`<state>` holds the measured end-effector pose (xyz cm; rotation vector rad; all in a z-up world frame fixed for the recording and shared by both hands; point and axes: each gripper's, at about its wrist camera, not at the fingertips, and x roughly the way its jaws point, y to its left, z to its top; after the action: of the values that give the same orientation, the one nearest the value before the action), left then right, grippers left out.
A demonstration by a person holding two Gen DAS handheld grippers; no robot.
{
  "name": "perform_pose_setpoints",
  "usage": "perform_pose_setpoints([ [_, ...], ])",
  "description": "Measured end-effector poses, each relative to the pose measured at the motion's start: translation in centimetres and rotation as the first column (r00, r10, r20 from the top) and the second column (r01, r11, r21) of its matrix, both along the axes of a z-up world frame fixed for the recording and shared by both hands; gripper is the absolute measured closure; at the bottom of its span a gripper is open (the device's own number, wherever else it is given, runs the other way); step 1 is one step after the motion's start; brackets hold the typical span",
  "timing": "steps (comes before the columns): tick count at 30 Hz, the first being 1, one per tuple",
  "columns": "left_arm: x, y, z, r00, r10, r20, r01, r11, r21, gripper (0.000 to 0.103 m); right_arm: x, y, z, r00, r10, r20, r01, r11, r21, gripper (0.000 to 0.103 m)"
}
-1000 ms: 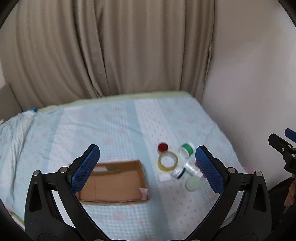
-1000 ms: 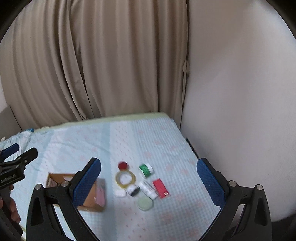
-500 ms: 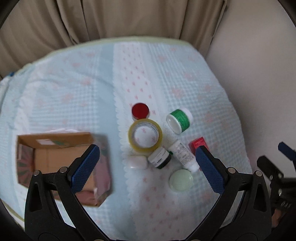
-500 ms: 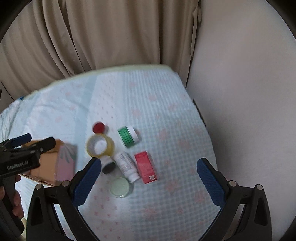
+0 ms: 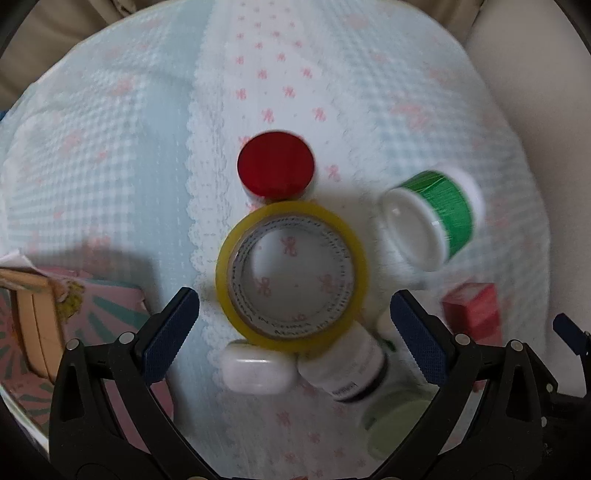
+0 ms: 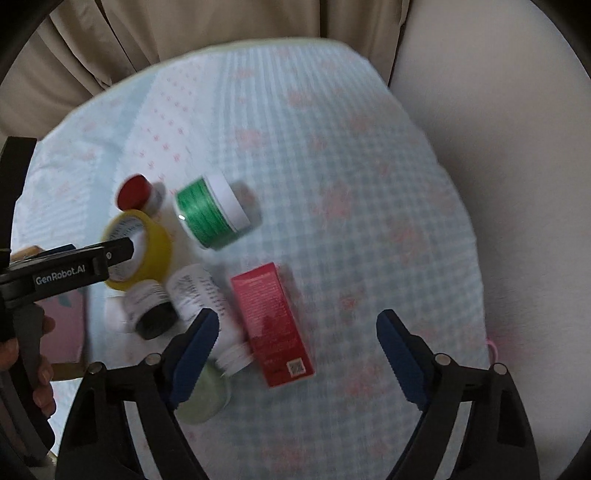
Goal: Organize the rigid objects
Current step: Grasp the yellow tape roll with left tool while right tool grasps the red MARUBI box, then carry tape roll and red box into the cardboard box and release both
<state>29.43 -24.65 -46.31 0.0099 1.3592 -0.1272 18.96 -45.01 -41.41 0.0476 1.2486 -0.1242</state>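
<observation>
A cluster of small items lies on the blue checked bedcover. My left gripper hangs open just above the yellow tape roll, its pads on either side of the roll's near edge. Around the roll are a red-capped jar, a green-and-white spool, a white case and a black-banded white bottle. My right gripper is closing, with the red box lying between its jaws and untouched by the pads. A pale green lid sits under its left finger.
A cardboard box with pink patterned sides stands at the left, a person's hand near it. A beige wall borders the bed on the right and curtains hang behind. Bare bedcover lies right of the red box.
Both grippers have dropped toward the cluster and tipped downward, so the items look much larger. The right gripper's jaws have narrowed. Nothing on the bed has moved.
</observation>
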Motion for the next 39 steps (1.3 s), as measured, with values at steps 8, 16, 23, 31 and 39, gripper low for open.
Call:
perform_pose_setpoints([
  [8, 1.4, -0.1, -2.3, 0.999, -0.006, -0.034, 0.007, 1.000, 0.005, 0.000, 1.9, 0.8, -4.1, 0.995, 0.043, -0.088, -0.041, 0.999, 0.022, 0.027],
  [16, 3.1, -1.4, -5.2, 0.997, -0.021, -0.070, 0.023, 0.999, 0.032, 0.000, 3.2, 1.9, -6.4, 0.978, 0.078, -0.191, -0.075, 0.997, 0.025, 0.042],
  [23, 3.6, -2.2, -7.3, 0.996, -0.044, -0.073, 0.047, 0.998, 0.046, 0.007, 4.0, 2.6, -7.6, 0.972, 0.106, -0.211, -0.091, 0.993, 0.076, 0.060],
  [31, 1.2, -2.2, -6.7, 0.998, -0.053, -0.025, 0.055, 0.996, 0.077, 0.007, 3.5, 2.6, -7.3, 0.976, 0.115, -0.182, -0.101, 0.991, 0.083, 0.061],
  [39, -1.0, -1.9, -1.3, 0.995, -0.053, 0.083, 0.049, 0.998, 0.049, 0.007, 1.0, 1.8, -3.1, 0.994, 0.079, -0.074, -0.074, 0.995, 0.074, 0.064],
])
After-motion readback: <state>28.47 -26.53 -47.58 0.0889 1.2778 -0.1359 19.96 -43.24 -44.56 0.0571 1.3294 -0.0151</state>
